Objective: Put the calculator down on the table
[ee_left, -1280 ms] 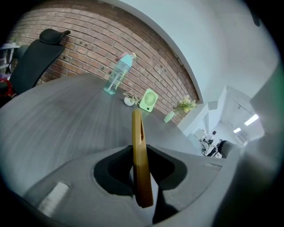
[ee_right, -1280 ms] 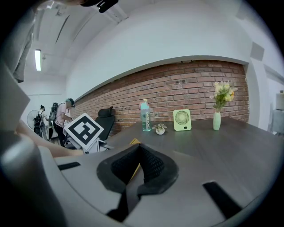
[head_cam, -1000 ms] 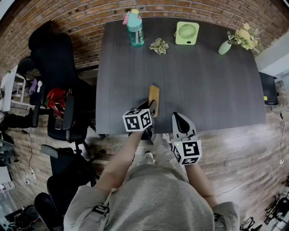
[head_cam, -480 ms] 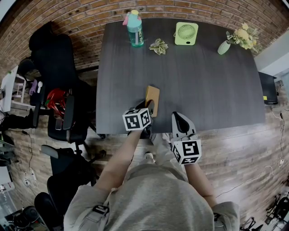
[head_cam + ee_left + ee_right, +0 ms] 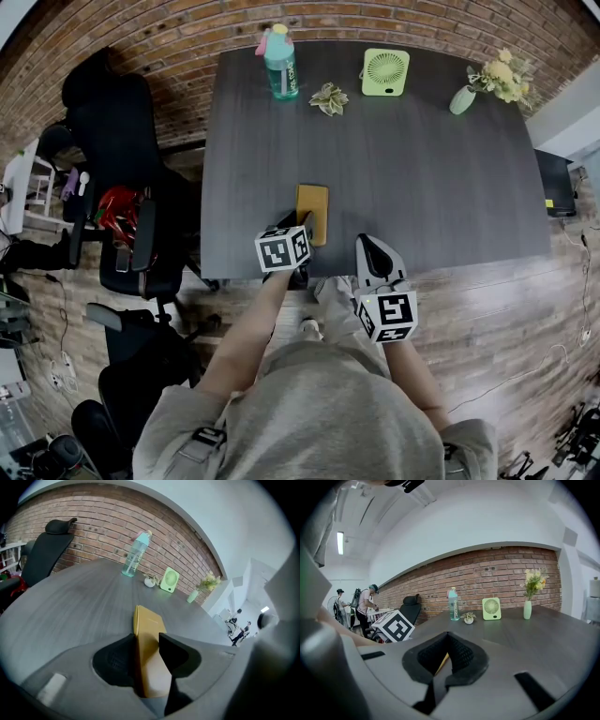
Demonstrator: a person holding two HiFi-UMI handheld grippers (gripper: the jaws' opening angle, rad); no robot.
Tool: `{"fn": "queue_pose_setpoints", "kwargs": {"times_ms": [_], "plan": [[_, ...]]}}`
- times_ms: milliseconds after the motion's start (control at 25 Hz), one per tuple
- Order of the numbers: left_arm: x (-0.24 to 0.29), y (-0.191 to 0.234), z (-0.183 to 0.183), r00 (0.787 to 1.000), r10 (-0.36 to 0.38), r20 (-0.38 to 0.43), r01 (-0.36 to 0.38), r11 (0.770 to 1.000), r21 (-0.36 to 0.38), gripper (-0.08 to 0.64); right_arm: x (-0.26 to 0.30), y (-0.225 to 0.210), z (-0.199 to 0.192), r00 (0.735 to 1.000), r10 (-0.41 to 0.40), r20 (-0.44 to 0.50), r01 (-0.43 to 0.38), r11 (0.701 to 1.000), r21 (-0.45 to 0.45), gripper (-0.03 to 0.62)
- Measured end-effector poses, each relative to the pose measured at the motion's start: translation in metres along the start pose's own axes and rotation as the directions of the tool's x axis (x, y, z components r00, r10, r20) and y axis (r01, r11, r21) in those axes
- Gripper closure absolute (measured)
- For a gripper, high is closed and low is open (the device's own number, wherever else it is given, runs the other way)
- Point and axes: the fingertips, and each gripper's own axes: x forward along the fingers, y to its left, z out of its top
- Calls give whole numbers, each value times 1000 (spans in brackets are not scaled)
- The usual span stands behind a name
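The dark worktop (image 5: 422,187) is the reference for everything here. A bottle (image 5: 280,60), a green fan (image 5: 386,70) and a vase of flowers (image 5: 466,97) stand along its far edge.

The right claw (image 5: 373,251) rests at the worktop's near edge. Its tips are together with nothing between them, so it seems to have no part in this step.

The left claw (image 5: 147,638) points down over the same near edge, a little to the left. Its jaws are opening, and the near end of the calculator (image 5: 313,212) sits in the gap between them.

The yellow calculator looks to be lying flat on the worktop, just in from the near edge and well short of the things at the far edge.

The step in hand reads as the release, and the placing itself looks all but done. The next move calls for drawing the left claw straight back toward the near edge with its jaws held wide. That way neither pad should catch the calculator or drag it along.
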Motion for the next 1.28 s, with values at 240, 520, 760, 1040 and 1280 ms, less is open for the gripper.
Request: {"fn": "queue_pose_setpoints", "kwargs": {"times_ms": [240, 520, 760, 1040, 1280], "plan": [[-1, 5, -4, 998, 55, -31, -53, 998, 44, 403, -3, 3, 3, 1000, -4, 10, 4, 1000, -2, 589], [-1, 5, -5, 999, 47, -27, -46, 998, 48, 405, -11, 5, 7, 1000, -11, 26, 12, 1000, -10, 589], [-24, 0, 0, 1000, 23, 13, -23, 998, 52, 411, -24, 10, 11, 999, -16, 39, 16, 1000, -16, 589], [-74, -7, -1, 996, 11, 93, -17, 998, 64, 463, -43, 27, 8, 999, -8, 50, 8, 1000, -8, 589], [-119, -17, 2, 985, -4, 172, -14, 995, 103, 503, -60, 44, 8, 998, 3, 67, -2, 1000, -14, 589]]}}
